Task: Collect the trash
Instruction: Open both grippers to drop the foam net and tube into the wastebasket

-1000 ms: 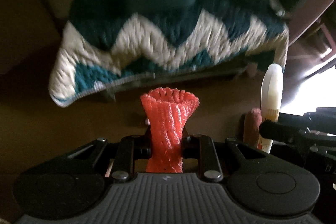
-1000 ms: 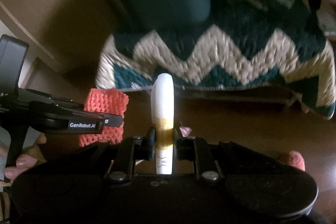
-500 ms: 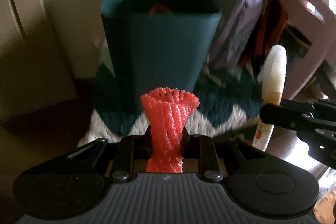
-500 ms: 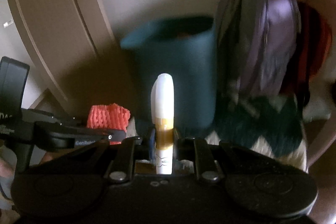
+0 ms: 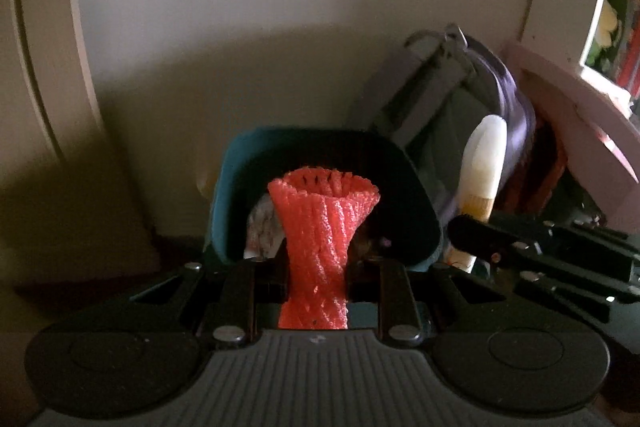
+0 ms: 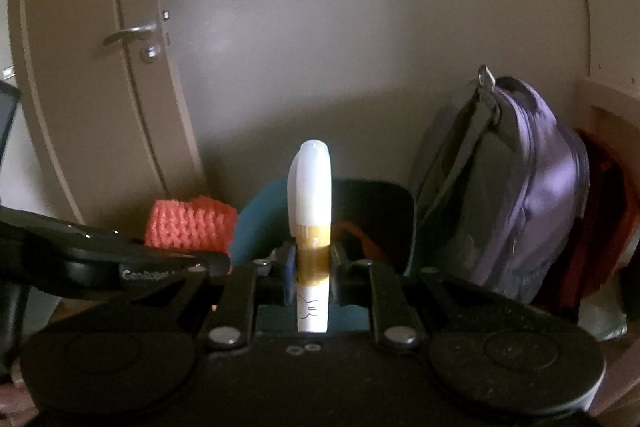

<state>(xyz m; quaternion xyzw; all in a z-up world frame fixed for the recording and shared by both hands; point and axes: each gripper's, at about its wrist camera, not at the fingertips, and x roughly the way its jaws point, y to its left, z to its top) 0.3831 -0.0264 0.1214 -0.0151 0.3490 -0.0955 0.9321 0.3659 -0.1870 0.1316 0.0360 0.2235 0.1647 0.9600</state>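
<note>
Carrying: left gripper (image 5: 318,269) clenched on red foam net sleeve (image 5: 322,223); right gripper (image 6: 311,277) clamping white capped tube (image 6: 311,227).
Change: both have risen from below the teal bin (image 5: 224,211) to its open mouth; drop looks next.
Textures: sleeve flared, meshy; tube smooth, rounded.
Beside bin: purple backpack (image 6: 516,195).

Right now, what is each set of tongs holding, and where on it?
Left tongs pinch the red foam net sleeve near its lower end. Right tongs clamp the white capped tube at its amber band, cap pointing up.
</note>
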